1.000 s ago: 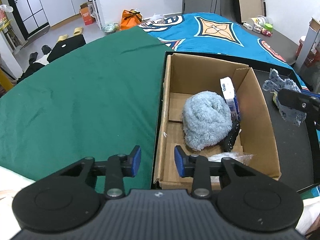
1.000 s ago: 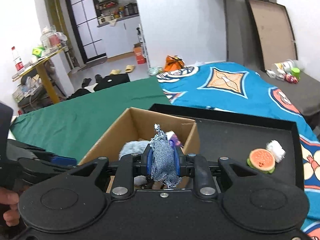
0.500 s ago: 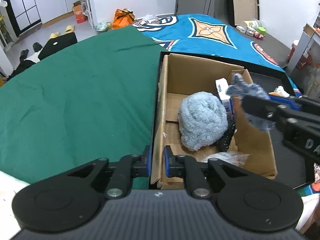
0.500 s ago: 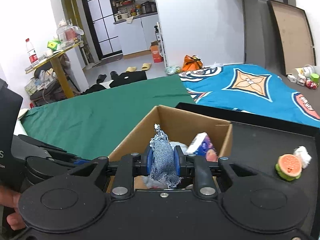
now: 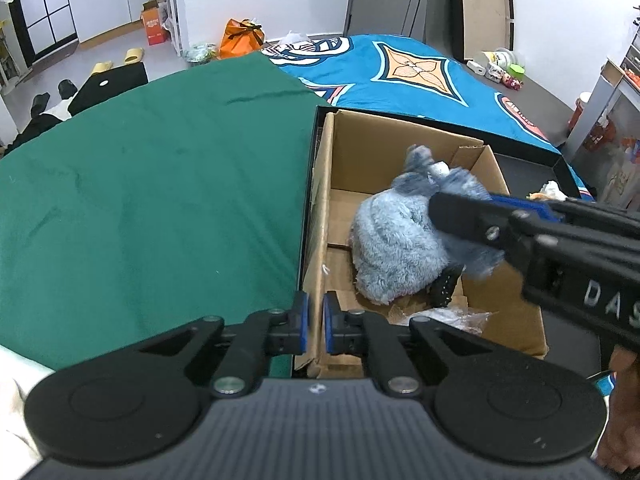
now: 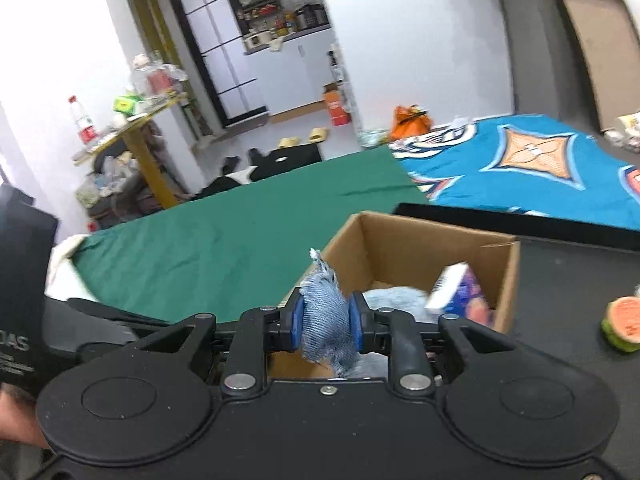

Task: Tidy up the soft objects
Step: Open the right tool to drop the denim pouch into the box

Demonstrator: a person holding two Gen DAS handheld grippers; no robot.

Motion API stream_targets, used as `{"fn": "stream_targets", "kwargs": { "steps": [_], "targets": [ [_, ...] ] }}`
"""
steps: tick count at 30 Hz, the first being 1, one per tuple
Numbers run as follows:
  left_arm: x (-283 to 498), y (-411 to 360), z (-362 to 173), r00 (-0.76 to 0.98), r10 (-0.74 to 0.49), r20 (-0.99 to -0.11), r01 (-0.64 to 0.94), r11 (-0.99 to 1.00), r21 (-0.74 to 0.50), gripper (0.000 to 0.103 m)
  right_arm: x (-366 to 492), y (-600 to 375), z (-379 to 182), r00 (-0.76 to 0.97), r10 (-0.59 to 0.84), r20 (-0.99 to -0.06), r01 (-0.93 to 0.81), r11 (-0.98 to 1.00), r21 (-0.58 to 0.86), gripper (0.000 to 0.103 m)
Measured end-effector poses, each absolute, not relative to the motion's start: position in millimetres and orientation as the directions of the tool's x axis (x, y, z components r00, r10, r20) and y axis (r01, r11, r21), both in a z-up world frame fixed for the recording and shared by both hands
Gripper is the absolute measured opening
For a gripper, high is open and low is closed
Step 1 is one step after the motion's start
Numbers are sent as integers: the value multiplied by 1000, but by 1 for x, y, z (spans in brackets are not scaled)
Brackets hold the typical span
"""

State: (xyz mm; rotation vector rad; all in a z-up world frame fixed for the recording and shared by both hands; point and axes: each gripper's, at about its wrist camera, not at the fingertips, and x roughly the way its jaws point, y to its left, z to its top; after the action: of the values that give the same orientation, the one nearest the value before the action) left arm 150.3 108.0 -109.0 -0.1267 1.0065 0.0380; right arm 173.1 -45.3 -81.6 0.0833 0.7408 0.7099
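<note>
On the left, my left gripper (image 5: 314, 322) has closed onto the near-left wall of the brown cardboard box (image 5: 320, 216), where a second ago it was open, so the box is now braced. To the right, my right gripper (image 6: 326, 322) has travelled over the opening, still clamping the frayed blue denim scrap (image 6: 324, 320) above the fluffy grey-blue bundle (image 5: 394, 248). Release looks next.
</note>
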Motion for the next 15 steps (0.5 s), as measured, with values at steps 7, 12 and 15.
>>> {"fn": "stream_targets", "kwargs": {
  "steps": [7,12,15],
  "targets": [
    [154,110,-109,512,-33,-858,-93,991,-94,8,173,-45,-86,523,571,-633,-543,796,269,30],
    [154,105,-107,507,-9,-862,-95,993,-67,9,176,-54,-82,555,534,-638,-510,824,247,30],
    [155,103,-106,497,6,-867,-108,993,-56,11,177,-58,-82,565,508,-650,-496,839,223,30]
  ]
}}
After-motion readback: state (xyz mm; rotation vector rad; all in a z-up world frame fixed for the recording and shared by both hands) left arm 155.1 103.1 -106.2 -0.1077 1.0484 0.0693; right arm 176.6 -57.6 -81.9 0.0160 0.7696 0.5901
